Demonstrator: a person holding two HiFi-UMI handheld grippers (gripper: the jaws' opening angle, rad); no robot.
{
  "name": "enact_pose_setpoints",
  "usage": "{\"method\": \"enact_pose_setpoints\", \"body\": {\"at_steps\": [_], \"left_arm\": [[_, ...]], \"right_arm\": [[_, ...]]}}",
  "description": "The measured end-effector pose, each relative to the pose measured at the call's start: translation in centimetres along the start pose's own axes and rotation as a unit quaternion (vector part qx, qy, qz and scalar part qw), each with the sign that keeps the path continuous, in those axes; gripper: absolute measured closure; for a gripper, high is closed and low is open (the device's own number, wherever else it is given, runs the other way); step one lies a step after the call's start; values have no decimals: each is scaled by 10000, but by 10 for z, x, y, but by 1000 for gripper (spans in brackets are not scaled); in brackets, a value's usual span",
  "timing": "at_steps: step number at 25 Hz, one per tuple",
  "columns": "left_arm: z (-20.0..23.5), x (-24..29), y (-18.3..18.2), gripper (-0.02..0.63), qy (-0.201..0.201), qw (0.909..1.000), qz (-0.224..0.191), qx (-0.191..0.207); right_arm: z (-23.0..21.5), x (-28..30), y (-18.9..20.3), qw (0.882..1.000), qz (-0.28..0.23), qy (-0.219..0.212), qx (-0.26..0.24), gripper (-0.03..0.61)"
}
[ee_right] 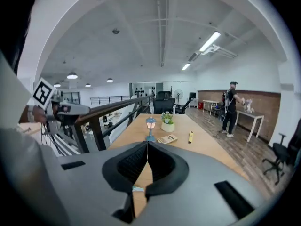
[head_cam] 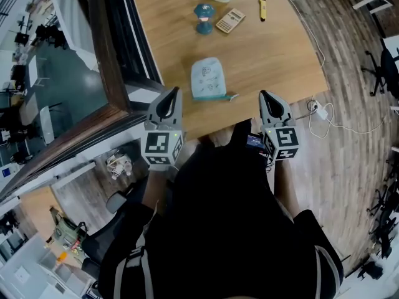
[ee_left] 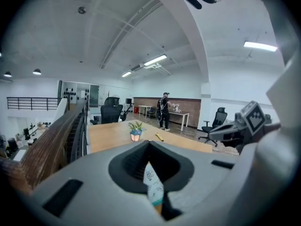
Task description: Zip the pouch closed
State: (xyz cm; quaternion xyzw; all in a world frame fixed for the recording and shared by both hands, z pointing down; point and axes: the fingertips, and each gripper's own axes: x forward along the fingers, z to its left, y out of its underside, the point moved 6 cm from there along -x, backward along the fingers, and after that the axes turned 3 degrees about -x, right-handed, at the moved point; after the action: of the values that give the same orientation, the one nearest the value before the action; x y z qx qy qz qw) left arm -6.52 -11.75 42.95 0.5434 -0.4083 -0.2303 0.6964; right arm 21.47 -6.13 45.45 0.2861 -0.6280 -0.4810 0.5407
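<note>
Pouch flat near the table's front edge, both grippers short of it and empty.

The pouch (head_cam: 207, 78) lies on the table (head_cam: 280, 48), a little beyond the two grippers and between their lines of reach. Its teal edge faces the person, with a small tab poking out at the right end. It looks laid that way so one gripper can pin the fabric while the other draws the tab along. The left gripper (head_cam: 173, 93) and right gripper (head_cam: 264, 96) hang side by side over the table's near edge, tips forward and tilted slightly down, well apart from each other. Neither touches the pouch. Each has its jaws pressed together on nothing, and in the left gripper view the pouch shows just past the tips. By my reading, the zipping has not yet begun.
</note>
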Motion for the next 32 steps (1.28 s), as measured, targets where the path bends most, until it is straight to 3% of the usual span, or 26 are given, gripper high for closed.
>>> {"method": "enact_pose_setpoints", "body": {"at_steps": [3,9,10,11,12,18,26,29,32], "left_arm": [[5,-17,-9,615,-41,9998,-177,-1],[19,-47,-2,615,-204,9996,-175,-29],[21,-51,0,615,-238,9996,-151,-40],[23,-55,2,615,-268,9995,-129,-53],[24,-59,4,615,-296,9995,-111,-69],[29,-84,14,615,-512,9985,-77,-155],[36,-98,16,615,-788,9963,-148,-309],[37,-101,17,615,-830,9959,-160,-333],[42,-107,19,615,-878,9954,-177,-349]], "right_arm": [[4,-2,4,9984,83,-18,-552,562],[6,45,60,9893,843,-933,-738,553],[7,57,73,9851,1048,-1109,-796,510],[8,69,87,9796,1276,-1294,-857,426],[10,81,101,9732,1507,-1459,-938,402],[22,123,165,9317,2434,-2142,-1636,402],[27,145,185,8844,2897,-2639,-2536,402],[29,146,187,8719,2985,-2742,-2749,405],[32,146,187,8648,2999,-2683,-3004,458]]}}
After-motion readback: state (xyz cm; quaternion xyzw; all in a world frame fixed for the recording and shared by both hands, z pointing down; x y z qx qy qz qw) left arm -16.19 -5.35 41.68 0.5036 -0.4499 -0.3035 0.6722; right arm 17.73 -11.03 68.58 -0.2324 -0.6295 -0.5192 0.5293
